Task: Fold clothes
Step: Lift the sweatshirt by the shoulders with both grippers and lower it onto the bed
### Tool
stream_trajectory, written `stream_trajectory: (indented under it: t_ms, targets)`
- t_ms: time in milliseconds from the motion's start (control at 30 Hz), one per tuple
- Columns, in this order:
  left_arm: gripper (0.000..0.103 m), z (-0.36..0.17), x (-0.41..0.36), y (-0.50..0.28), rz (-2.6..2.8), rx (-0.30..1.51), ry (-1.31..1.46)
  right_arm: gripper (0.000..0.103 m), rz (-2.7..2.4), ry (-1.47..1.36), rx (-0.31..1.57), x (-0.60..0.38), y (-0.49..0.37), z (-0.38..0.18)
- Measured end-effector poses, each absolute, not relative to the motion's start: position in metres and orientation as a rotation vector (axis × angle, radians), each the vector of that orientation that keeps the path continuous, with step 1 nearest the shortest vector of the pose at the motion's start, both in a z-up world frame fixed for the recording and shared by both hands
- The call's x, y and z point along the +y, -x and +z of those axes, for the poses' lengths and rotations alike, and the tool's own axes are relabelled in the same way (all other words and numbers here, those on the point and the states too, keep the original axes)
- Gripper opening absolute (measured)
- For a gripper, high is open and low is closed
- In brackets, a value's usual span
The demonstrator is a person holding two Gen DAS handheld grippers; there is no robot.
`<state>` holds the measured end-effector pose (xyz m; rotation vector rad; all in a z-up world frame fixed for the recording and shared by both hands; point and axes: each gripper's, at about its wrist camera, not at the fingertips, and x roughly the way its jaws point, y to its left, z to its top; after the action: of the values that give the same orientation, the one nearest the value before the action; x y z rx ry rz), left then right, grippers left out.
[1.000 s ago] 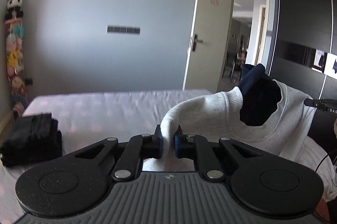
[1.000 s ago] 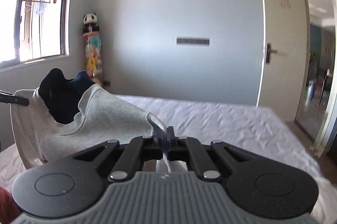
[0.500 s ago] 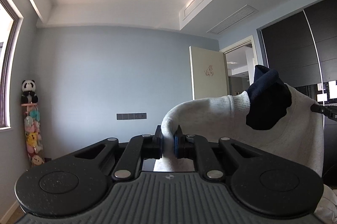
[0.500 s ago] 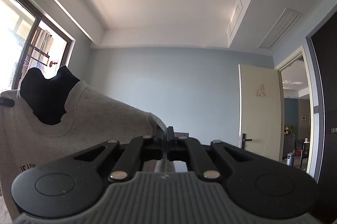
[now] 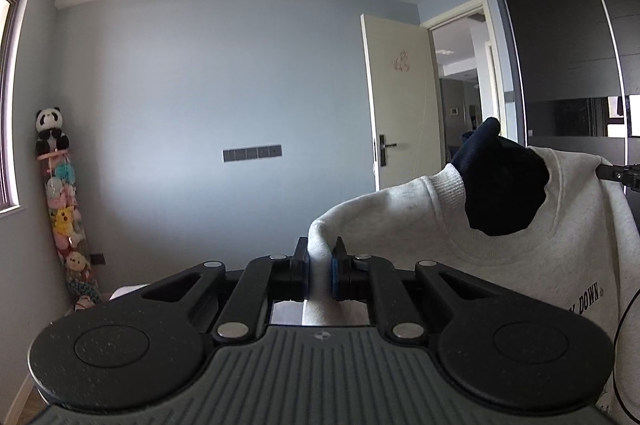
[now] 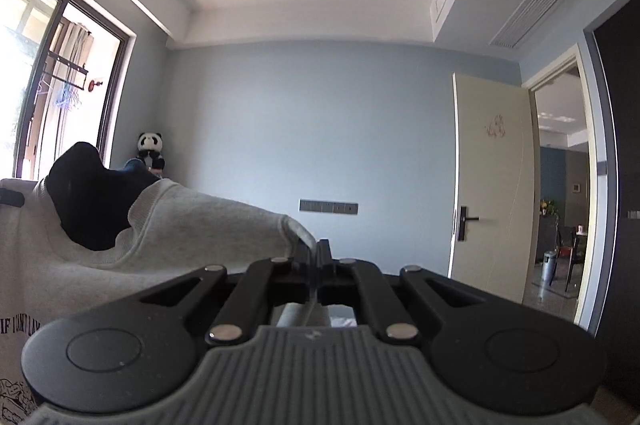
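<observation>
A light grey sweatshirt point(image 5: 540, 265) with black lettering and a dark navy lining at its collar point(image 5: 502, 193) hangs in the air, stretched between both grippers. My left gripper point(image 5: 319, 259) is shut on one shoulder fold of it. My right gripper point(image 6: 316, 257) is shut on the other shoulder edge; the sweatshirt point(image 6: 100, 265) spreads to the left in the right wrist view. Its lower part is hidden below both views. The right gripper's tip shows at the right edge of the left wrist view point(image 5: 618, 175).
A blue-grey wall with a switch panel point(image 5: 252, 153) is ahead. An open cream door point(image 5: 400, 113) and a dark wardrobe point(image 5: 568, 65) are at the right. A panda toy column point(image 5: 60, 205) stands in the left corner beside a window point(image 6: 52, 97). A strip of the bed point(image 5: 124, 292) shows low down.
Both grippers tilted far upward from the bed, then came down slightly, keeping hold of the sweatshirt. The bed and black folded pile have left the view.
</observation>
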<state>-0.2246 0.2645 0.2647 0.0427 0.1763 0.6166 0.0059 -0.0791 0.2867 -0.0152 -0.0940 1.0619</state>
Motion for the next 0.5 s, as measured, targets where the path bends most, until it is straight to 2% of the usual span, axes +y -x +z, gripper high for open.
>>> stream_trajectory:
  t_ms: [500]
  targets:
    - [0.011,0.114,0.435,0.091,0.707,0.477,0.037,0.003,1.003,0.194,0.238,0.124,-0.140,0.142]
